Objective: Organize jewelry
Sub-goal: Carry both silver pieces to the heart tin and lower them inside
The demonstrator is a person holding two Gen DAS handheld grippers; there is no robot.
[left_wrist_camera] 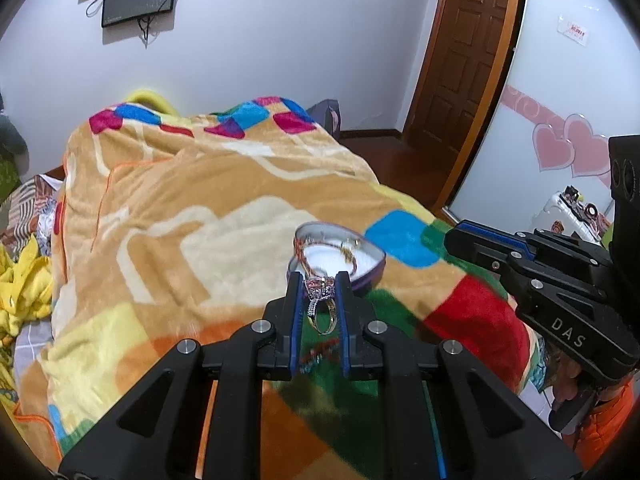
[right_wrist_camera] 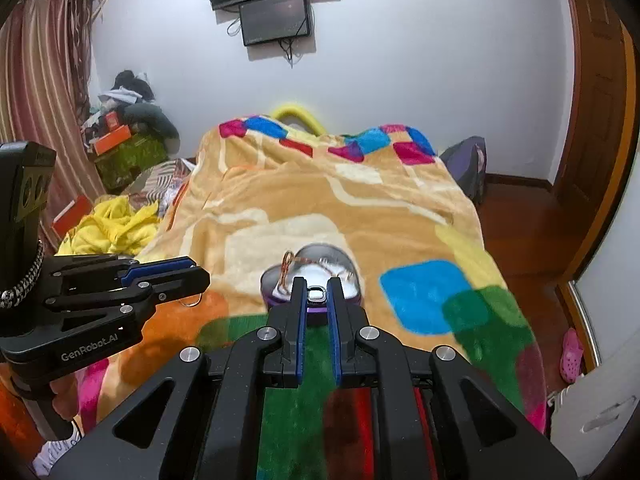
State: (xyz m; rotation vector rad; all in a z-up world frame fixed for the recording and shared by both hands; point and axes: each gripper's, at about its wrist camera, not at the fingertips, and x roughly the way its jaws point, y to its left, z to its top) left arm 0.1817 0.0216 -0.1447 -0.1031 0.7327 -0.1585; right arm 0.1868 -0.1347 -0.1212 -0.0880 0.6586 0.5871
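Currently the left gripper (left_wrist_camera: pixel 320 286) is pinching a ring (left_wrist_camera: pixel 320 304) between its blue pads: gold band hanging below, stone cluster up at the tips. It sits just in front of the heart-shaped tin (left_wrist_camera: pixel 376 268) on the blanket (left_wrist_camera: pixel 180 200), near its rim; I can't tell if it's over the rim or short of it. Inside the tin, a red-and-gold chain (left_wrist_camera: pixel 306 256) lies on white lining, partly hidden behind the fingertips.

Right gripper (right_wrist_camera: pixel 317 290) has its jaws drawn close around a small rectangular item (right_wrist_camera: pixel 317 295), probably another stone piece; too small and blurred to identify, and whether the pads actually touch it isn't clear. From that camera it overlaps the tin's (right_wrist_camera: pixel 344 258) near edge, which the fingers cover. The tin's purple base is mostly hidden. Blanket foreground is motion-blurred in both views.
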